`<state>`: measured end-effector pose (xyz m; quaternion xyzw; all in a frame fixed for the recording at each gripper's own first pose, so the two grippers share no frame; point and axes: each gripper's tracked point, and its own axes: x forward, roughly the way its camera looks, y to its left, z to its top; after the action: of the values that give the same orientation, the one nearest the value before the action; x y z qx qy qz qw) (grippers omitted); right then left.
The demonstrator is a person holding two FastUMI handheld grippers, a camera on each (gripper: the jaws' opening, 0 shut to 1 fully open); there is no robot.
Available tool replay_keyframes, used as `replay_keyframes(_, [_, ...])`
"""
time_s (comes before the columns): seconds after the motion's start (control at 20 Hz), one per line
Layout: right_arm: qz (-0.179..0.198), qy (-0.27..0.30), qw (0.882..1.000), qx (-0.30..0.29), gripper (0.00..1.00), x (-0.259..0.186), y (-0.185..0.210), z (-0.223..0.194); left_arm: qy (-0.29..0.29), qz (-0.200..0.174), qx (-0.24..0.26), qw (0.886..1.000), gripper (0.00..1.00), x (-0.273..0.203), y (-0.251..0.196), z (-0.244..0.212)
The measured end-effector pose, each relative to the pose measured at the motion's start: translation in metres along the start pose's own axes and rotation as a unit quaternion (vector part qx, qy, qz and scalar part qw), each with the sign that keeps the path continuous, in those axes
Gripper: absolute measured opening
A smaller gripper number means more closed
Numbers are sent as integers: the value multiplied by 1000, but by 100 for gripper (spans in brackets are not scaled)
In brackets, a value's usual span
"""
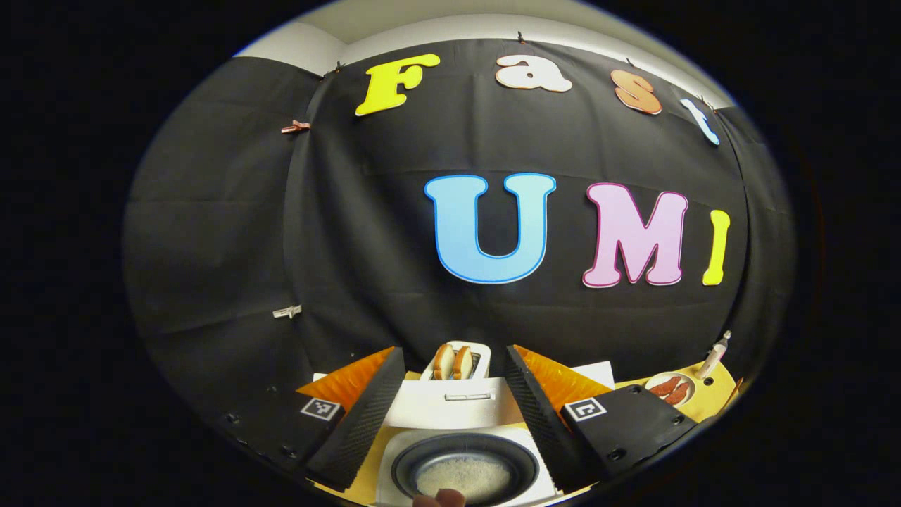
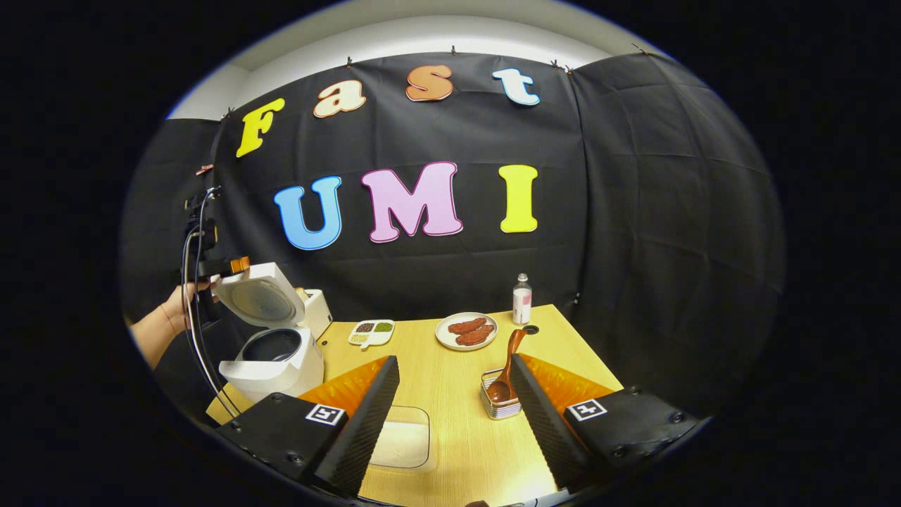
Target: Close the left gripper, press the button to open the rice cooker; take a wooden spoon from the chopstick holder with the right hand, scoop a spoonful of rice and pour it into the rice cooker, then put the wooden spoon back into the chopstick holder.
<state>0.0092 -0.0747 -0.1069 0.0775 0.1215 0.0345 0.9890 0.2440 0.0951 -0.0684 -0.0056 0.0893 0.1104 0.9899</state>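
The white rice cooker [image 2: 271, 355] stands at the table's left end with its lid [image 2: 260, 299] swung up. My left gripper [image 1: 450, 429] hangs open right above its dark inner pot [image 1: 464, 468], which holds pale rice; nothing is between the fingers. The wooden spoon [image 2: 508, 366] stands bowl-down in the metal chopstick holder [image 2: 500, 407], just ahead of my right finger. My right gripper [image 2: 454, 422] is open and empty over the table. A clear container of rice [image 2: 402, 436] lies flat beside its left finger.
A toaster with two bread slices [image 1: 457, 360] stands behind the cooker. A plate of sausages [image 2: 466, 329], a small bottle [image 2: 521, 299] and a white dish of beans [image 2: 371, 332] sit at the far side of the wooden table [image 2: 450, 373]. A hand [image 2: 165, 317] is left of the cooker.
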Motion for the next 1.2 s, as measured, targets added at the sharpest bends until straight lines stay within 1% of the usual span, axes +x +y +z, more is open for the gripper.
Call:
replay_keyframes(0.2, [10, -1, 1000, -2, 98, -4, -3, 2, 31, 10, -1, 999, 100, -35, -3, -40])
replay_keyframes(0.4, [22, 10, 1000, 4, 99, -1, -1, -6, 72, 23, 1, 997, 100, -55, -7, -82])
replay_keyframes(0.6, [38, 16, 999, 8, 99, -5, 9, -9, 116, 17, -4, 993, 100, -58, -9, -117])
replay_keyframes(0.85, [41, 16, 999, 0, 99, -10, 8, -10, 147, 12, 8, 989, 100, -55, -14, -145])
replay_keyframes(1.2, [46, 26, 999, 8, 98, -13, 9, -20, 193, 5, 4, 981, 100, -61, -15, -195])
